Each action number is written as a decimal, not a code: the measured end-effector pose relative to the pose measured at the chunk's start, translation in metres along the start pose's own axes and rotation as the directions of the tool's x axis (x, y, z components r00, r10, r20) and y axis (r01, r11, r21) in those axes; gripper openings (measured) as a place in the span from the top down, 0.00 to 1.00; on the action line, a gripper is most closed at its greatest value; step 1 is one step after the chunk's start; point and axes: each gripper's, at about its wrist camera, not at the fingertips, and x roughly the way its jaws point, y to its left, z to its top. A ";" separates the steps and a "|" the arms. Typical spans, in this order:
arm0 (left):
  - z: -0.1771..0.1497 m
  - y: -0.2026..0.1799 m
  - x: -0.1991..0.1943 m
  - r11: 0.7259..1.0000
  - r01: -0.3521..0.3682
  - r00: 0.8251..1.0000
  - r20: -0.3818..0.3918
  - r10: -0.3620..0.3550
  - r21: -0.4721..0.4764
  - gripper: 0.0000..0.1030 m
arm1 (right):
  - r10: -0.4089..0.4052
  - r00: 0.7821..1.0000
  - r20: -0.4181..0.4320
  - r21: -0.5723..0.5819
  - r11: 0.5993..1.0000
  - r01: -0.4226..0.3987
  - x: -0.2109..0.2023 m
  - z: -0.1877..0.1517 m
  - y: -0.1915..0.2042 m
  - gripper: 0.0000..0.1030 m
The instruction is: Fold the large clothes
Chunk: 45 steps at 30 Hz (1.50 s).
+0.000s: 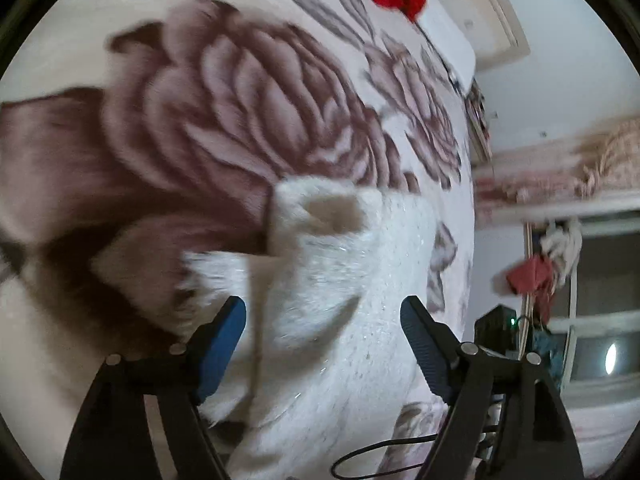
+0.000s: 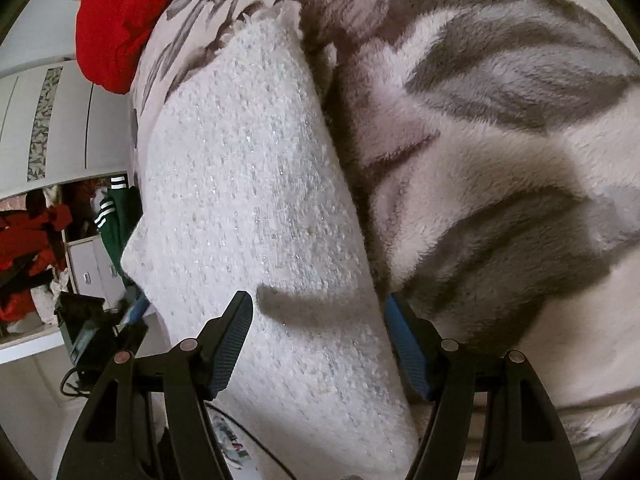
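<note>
Mid-fold, it seems — both the left gripper (image 1: 323, 342) and right gripper (image 2: 318, 340) hang wide open, empty, over the white sweater (image 2: 256, 184) on the floral blanket (image 2: 500, 128) — next, pinch an edge.

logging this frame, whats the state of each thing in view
white fuzzy knit sweater: lying on the blanket, partly folded, ungrasped
left gripper: open, over the sweater
right gripper: open, straddling the sweater's edge
red garment: bunched up
floral plush blanket: spread flat
</note>
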 end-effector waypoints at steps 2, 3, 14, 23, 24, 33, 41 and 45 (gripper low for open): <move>0.005 -0.002 0.020 0.999 -0.034 0.999 -0.031 0.034 0.013 0.24 | -0.009 1.000 -0.010 0.013 1.000 0.009 0.005 0.000 -0.006 0.32; 0.005 -0.003 0.029 0.997 -0.075 0.997 -0.020 0.076 0.033 0.25 | -0.009 1.000 -0.016 0.015 1.000 0.009 0.008 0.001 -0.006 0.32; -0.011 -0.008 0.002 0.966 -0.238 0.948 0.241 0.210 0.097 0.91 | -0.046 0.999 -0.020 -0.057 0.997 0.044 0.024 0.002 0.029 0.32; -0.012 -0.008 -0.034 0.970 -0.243 0.963 0.124 0.238 0.028 0.70 | -0.274 0.959 0.076 -0.146 0.948 0.283 0.012 -0.006 0.070 0.32; -0.020 -0.021 -0.045 0.964 -0.263 0.956 0.148 0.254 0.047 0.70 | -0.304 0.947 0.102 -0.157 0.935 0.318 0.007 -0.009 0.076 0.32; -0.027 -0.035 0.053 0.893 -0.396 0.916 0.017 0.402 0.213 0.71 | -0.303 0.951 0.057 -0.338 0.891 0.304 0.029 -0.011 0.150 0.78; -0.022 0.000 0.076 0.915 -0.336 0.939 -0.001 0.345 0.223 0.69 | -0.563 0.821 -0.099 -0.486 0.747 0.454 0.152 0.004 0.168 0.79; -0.025 0.001 0.077 0.922 -0.321 0.945 0.005 0.327 0.216 0.69 | -0.590 0.796 -0.134 -0.457 0.749 0.479 0.171 0.017 0.172 0.79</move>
